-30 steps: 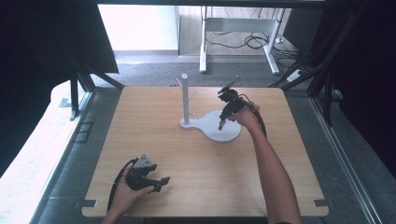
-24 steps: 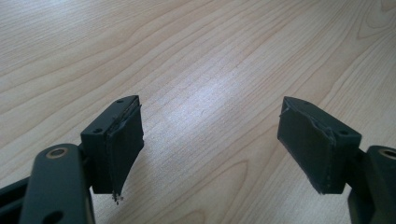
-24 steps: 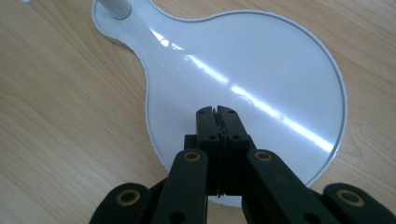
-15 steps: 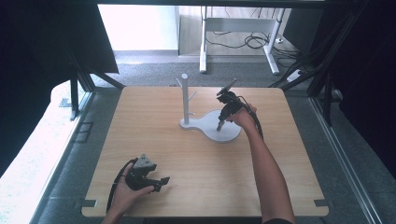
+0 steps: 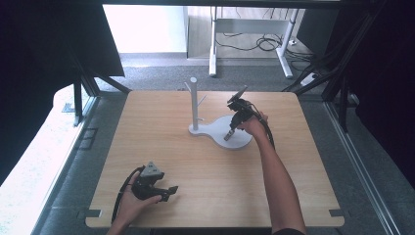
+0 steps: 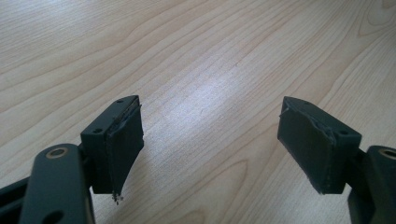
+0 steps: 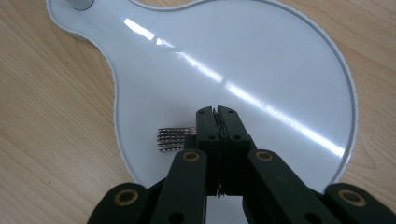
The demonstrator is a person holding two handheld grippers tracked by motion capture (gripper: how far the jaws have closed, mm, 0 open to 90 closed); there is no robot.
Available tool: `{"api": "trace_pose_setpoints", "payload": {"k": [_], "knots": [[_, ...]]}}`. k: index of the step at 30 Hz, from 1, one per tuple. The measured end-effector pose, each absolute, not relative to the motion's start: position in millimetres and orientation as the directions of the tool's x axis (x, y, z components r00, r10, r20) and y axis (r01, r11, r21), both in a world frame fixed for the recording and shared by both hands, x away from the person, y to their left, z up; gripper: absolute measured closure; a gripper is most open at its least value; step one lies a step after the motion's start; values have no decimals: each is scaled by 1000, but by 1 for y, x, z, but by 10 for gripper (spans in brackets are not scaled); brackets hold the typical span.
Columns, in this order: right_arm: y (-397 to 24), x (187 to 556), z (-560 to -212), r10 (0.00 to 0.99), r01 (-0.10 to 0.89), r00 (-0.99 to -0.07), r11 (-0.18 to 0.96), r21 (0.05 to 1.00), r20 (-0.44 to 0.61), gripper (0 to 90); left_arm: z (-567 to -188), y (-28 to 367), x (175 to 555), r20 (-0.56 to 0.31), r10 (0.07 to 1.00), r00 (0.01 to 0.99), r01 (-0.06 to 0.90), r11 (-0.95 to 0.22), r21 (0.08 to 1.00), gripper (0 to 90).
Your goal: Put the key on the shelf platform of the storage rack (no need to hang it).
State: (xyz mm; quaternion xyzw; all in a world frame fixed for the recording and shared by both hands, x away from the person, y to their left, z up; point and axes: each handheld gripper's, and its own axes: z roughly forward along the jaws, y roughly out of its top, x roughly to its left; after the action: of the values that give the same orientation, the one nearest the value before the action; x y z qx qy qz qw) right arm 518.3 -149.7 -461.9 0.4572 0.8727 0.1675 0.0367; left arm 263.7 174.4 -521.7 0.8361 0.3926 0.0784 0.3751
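Observation:
A white stand has an upright post with short pegs and a flat pear-shaped base near the table's far middle. My right gripper points down over the base's wide end. In the right gripper view its jaws are pressed together low above the glossy base, and a small metal link band sticks out sideways from between them. The same band shows as a grey strip at the jaw tips. My left gripper rests near the front left of the table, open over bare wood.
The light wooden table has bare room to the right of and in front of the stand. My right forearm crosses the table's right half. Beyond the far edge stand a desk frame and cables on the floor.
My right gripper has sunk a little toward the white base with its jaws still shut. The left gripper has stayed where it was.

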Motion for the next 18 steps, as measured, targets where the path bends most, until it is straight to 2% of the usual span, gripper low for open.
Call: {"api": "trace_pose_setpoints", "payload": {"k": [8,10,11,18], "knots": [[-150,519,-471,811,782,-579,526,333,80,877,-523,174,264,-159,714,682,597,-418,685,227],[-149,519,-470,808,776,-585,533,338,69,821,-523,174,264,-160,713,682,597,-418,685,226],[-149,518,-469,810,770,-584,533,351,49,758,-523,174,264,-160,714,682,598,-417,685,226],[-154,511,-454,810,748,-585,518,415,44,621,-523,173,264,-159,714,682,597,-417,685,225]]}}
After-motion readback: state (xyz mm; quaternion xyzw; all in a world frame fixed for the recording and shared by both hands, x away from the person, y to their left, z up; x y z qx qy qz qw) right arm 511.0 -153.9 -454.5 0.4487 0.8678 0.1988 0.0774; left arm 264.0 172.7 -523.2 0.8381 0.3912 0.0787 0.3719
